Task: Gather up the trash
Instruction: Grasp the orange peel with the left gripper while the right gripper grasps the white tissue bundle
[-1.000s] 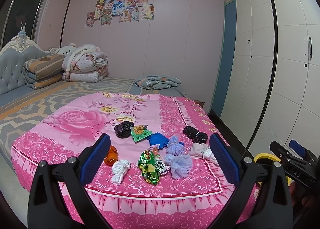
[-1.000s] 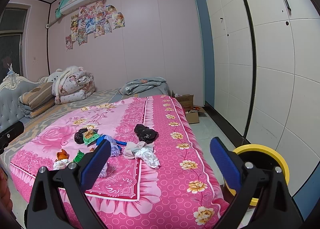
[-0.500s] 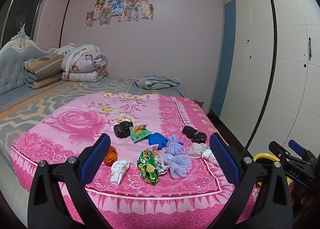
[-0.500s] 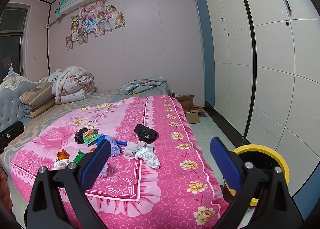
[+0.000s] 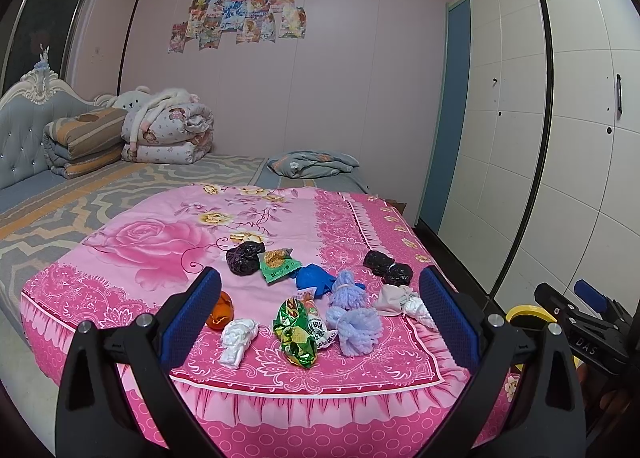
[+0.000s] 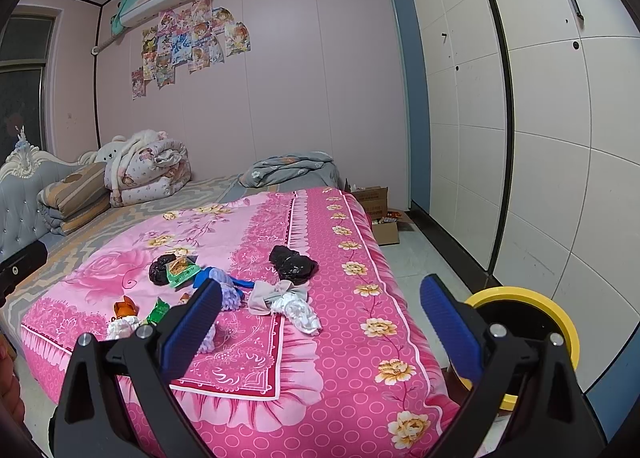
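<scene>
left gripper (image 5: 319, 316) fingers gaping, empty | right gripper (image 6: 320, 314) likewise | yellow bin (image 6: 560, 322) sitting right of bed (image 6: 360, 338), contents unseeable

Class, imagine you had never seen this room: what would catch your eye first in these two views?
A scatter of trash, including a shiny green snack wrapper and lilac yarn pompoms, lies near the foot of the bright pink floral bedspread. A yellow-rimmed bin stands on the floor beside the bed. Both claws are open and empty.
</scene>
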{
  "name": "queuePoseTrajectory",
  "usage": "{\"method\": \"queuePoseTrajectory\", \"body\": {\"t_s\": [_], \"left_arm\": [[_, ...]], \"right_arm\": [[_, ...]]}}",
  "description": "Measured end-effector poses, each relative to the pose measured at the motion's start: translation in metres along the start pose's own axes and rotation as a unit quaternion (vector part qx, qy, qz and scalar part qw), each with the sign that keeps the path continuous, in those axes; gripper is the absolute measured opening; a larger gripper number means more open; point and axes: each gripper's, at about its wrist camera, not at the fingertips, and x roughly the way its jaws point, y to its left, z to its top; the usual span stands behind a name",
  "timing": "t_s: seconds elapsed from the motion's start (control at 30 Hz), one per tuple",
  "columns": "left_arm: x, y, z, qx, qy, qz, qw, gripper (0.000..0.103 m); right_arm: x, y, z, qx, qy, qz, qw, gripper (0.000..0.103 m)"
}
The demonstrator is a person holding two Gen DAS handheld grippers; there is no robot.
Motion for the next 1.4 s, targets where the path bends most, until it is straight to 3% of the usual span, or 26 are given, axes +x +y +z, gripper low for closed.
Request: {"method": "queuePoseTrajectory", "body": {"t_s": [0.47, 0.73, 0.93, 1.13, 1.4], "left_arm": [[-0.001, 0.002, -0.001, -0.001, 0.002, -0.001, 1.0, 0.095], [0.011, 0.013, -0.001, 0.006, 0.015, 0.017, 0.9997, 0.095], [0.042, 0.039, -0.009, 0.006, 0.07, 0.019, 0.9973, 0.095], [0.077, 0.072, -0.031, 0.003, 0.141, 0.036, 0.9893, 0.095], [0.131, 0.114, -0.039, -0.024, 0.177, 0.054, 0.9824, 0.095]], "right_arm": [[0.003, 0.001, -0.001, -0.004, 0.01, 0.0, 1.0, 0.096], [0.029, -0.001, 0.007, -0.029, 0.03, -0.017, 0.999, 0.096], [0.072, -0.001, 0.009, -0.07, 0.076, -0.005, 0.995, 0.096], [0.105, 0.006, 0.002, -0.106, 0.103, 0.016, 0.989, 0.096], [0.153, 0.026, -0.009, -0.133, 0.16, 0.053, 0.977, 0.096]]}}
